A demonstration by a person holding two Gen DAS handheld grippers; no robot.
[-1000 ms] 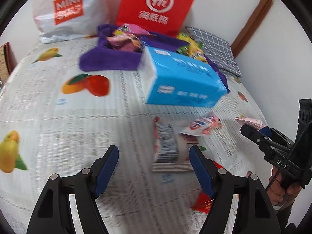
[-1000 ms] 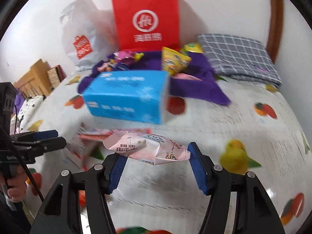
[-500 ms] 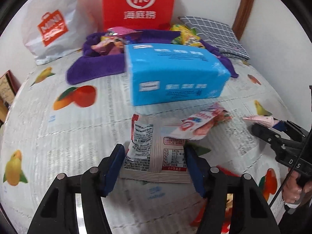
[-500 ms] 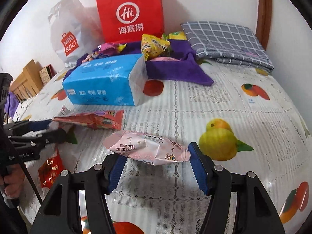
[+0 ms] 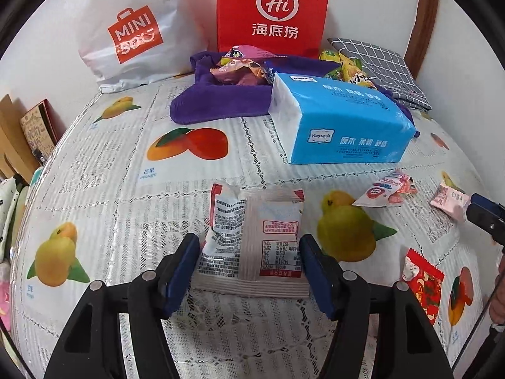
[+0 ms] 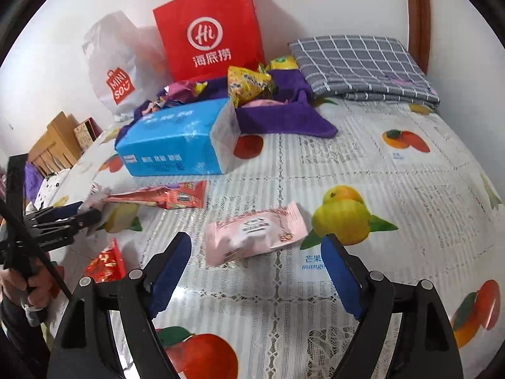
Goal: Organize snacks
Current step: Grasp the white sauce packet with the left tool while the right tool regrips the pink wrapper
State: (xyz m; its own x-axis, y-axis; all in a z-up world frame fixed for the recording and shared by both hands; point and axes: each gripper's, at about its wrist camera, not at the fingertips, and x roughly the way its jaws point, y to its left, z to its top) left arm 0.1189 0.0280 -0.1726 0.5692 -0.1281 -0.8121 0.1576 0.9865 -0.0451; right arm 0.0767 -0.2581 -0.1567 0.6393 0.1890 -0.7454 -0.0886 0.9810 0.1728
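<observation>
A white and red snack packet point(image 5: 255, 237) lies flat on the fruit-print tablecloth point(image 5: 126, 189). My left gripper point(image 5: 249, 262) stands over its near end, one blue pad on each side, and the jaws are opening slightly. A pink snack packet point(image 6: 255, 232) lies on the cloth between the tips of my right gripper point(image 6: 255, 241). Those jaws are opening wide and their pads stand clear of the packet. From the left wrist view, the pink packet point(image 5: 448, 200) shows at the right edge beside the right gripper's fingers point(image 5: 483, 213).
A blue tissue pack point(image 5: 341, 120) lies mid-table before a purple towel point(image 5: 221, 101) heaped with snacks. A red paper bag point(image 5: 271, 9) and white shopping bag point(image 5: 132, 31) stand at the wall by a folded checked cloth point(image 6: 363, 66). Red packets point(image 6: 164, 195) point(image 5: 423, 281) lie loose.
My right gripper opened and the pink packet dropped from its pads onto the cloth. My left gripper tilted down and came around the white and red packet.
</observation>
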